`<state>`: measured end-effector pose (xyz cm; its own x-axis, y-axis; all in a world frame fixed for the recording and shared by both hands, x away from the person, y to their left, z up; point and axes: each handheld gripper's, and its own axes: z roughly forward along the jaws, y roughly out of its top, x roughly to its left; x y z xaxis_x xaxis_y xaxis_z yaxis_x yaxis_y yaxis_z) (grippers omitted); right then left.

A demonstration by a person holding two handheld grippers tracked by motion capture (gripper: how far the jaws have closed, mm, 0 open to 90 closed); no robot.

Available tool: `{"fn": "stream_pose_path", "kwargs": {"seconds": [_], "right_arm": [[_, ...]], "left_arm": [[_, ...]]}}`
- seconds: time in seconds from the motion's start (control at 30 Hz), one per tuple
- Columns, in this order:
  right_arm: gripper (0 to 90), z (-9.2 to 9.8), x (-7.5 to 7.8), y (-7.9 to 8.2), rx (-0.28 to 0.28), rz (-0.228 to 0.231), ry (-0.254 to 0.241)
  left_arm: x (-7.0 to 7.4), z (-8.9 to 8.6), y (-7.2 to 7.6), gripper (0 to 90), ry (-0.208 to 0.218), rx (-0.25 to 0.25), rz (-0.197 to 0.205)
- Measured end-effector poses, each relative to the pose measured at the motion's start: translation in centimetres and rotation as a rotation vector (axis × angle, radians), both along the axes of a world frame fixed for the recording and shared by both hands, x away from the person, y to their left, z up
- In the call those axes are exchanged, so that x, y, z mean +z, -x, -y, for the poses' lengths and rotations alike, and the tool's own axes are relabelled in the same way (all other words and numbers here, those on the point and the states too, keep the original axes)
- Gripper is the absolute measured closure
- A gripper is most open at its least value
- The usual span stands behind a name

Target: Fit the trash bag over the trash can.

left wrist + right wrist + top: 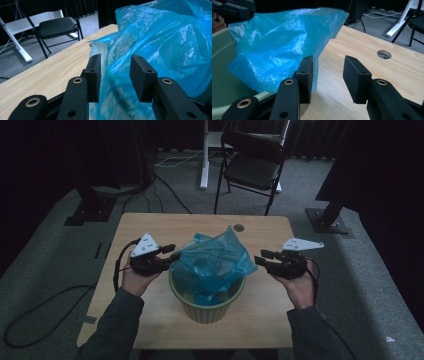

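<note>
A crumpled blue plastic bag (215, 260) sits in a pale green bin (207, 307) at the middle of the wooden table (145, 222), its loose top sticking up above the rim. My left gripper (172, 256) hovers at the bag's left edge, jaws apart. In the left gripper view the blue bag (162, 37) lies just past and between the open jaws of that gripper (115, 75), and the pads do not press it. My right gripper (261, 259) is open at the bag's right edge. In the right gripper view, the gripper (327, 77) has bare table between its jaws, with the bag (277, 42) and bin (222, 75) to its left.
A round cable hole (239, 227) sits near the table's far edge. Beyond the table stand a black folding chair (252, 162) and a white desk leg (204, 155). Black stand bases (90, 210) and cables lie on the grey carpet at both sides.
</note>
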<state>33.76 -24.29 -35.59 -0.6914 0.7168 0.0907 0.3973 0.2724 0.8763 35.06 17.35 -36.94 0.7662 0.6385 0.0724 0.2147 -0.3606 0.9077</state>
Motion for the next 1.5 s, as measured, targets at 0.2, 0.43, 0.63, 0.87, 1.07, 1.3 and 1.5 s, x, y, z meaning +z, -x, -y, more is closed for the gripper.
{"fn": "stream_pose_path", "kwargs": {"seconds": [0.2, 0.43, 0.63, 0.87, 1.07, 1.3, 1.5], "right_arm": [[54.9, 0.1, 0.3, 0.1, 0.074, -0.020, -0.074], [53.2, -1.5, -0.2, -0.7, 0.144, -0.079, -0.080], [78.9, -2.1, -0.4, -0.7, 0.186, -0.086, -0.058], [88.4, -1.6, -0.6, 0.3, 0.225, -0.078, -0.046], [89.7, -1.2, -1.3, 1.4, 0.265, -0.094, -0.050], [89.7, -1.3, -1.7, 3.1, 0.328, -0.103, -0.017], [89.8, -1.7, -2.0, 3.9, 0.361, -0.105, 0.016]], "left_arm": [[0.0, 0.9, -0.5, 60.0, -0.019, -0.006, -0.004], [-0.2, 2.1, -1.1, 64.2, -0.066, -0.021, -0.026], [-0.3, 2.2, -0.3, 86.5, -0.070, -0.037, 0.006], [-0.7, 0.9, 1.1, 89.4, -0.027, -0.020, 0.026], [-1.2, -0.5, 2.7, 89.3, 0.010, -0.006, 0.027], [-1.8, -2.0, 5.3, 89.2, 0.042, 0.000, 0.036], [-2.0, -2.6, 6.9, 89.2, 0.050, -0.002, 0.045]]}}
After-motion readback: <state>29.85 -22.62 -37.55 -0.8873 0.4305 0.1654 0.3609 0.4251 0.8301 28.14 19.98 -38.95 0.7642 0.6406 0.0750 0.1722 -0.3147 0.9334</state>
